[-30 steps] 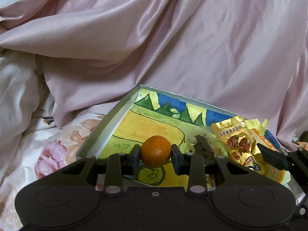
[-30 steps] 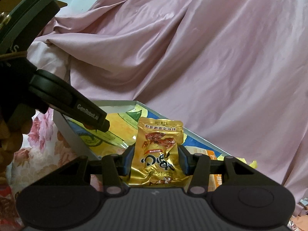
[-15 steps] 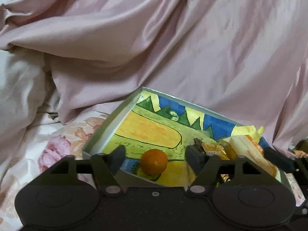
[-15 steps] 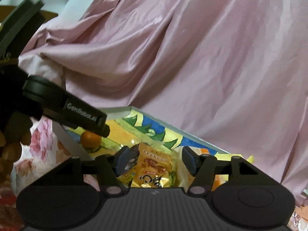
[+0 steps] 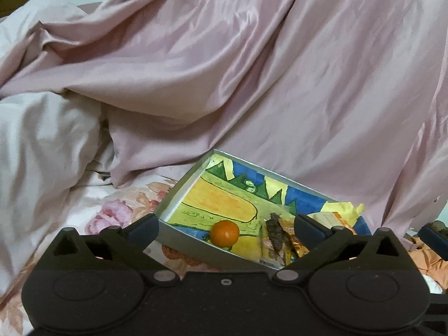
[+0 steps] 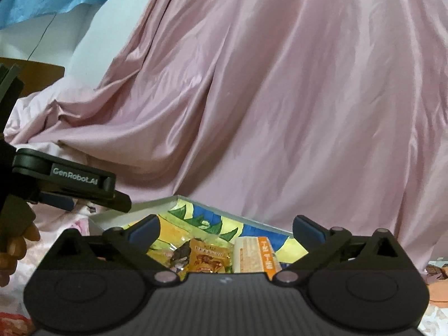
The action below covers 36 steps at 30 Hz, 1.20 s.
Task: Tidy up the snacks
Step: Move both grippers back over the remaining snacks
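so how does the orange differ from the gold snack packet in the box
The orange is round, plain and unwrapped; the gold snack packet is flat, shiny and printed. The orange lies alone near the box's near wall; the packet is wedged among other wrapped snacks. Both lie released in the box.

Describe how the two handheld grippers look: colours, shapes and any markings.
The left gripper and right gripper are matte black, with round-lobed bodies, angled linkage arms, silver pivot pins and blue finger pads. The left one's side arm reads "GenRobot.AI" in white.

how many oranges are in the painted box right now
1. The orange lies on the box floor near its front left wall, beside the snack packets. Others may be hidden behind the tool body.
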{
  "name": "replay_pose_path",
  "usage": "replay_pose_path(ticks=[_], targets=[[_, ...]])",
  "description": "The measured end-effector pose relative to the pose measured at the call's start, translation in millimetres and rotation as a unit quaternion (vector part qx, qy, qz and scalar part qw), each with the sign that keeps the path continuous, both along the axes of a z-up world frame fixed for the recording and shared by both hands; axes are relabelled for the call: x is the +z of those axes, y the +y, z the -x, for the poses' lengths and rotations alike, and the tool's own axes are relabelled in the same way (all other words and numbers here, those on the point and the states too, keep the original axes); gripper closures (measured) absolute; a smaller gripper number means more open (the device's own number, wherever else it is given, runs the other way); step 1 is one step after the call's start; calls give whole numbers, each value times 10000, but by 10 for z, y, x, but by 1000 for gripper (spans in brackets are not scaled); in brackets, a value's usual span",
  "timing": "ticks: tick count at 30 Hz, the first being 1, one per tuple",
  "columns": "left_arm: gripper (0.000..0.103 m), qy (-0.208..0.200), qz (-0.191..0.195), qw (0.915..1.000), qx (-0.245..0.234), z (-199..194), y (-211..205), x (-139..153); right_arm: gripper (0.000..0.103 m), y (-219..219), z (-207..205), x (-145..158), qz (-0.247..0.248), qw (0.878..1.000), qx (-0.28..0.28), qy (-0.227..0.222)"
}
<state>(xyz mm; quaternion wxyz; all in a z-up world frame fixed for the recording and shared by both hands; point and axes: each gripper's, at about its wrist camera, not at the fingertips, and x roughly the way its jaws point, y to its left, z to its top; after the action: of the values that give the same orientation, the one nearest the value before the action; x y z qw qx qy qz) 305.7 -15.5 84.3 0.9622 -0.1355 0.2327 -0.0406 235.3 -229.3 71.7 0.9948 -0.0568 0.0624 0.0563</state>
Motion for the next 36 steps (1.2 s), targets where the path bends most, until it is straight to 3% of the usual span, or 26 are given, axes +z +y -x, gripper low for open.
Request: replay_pose_path(ticks=[17, 29, 36], targets=[[1, -348, -268, 9990, -117, 950, 24, 156, 0, -114, 819, 115, -419, 9991, -61, -97], [1, -432, -655, 9962, -373, 1661, -27, -62, 0, -122, 1397, -158, -497, 9982, -49, 331], [1, -274, -927, 9941, -498, 2007, -15, -306, 0, -183, 1697, -407, -454, 9966, -77, 690]])
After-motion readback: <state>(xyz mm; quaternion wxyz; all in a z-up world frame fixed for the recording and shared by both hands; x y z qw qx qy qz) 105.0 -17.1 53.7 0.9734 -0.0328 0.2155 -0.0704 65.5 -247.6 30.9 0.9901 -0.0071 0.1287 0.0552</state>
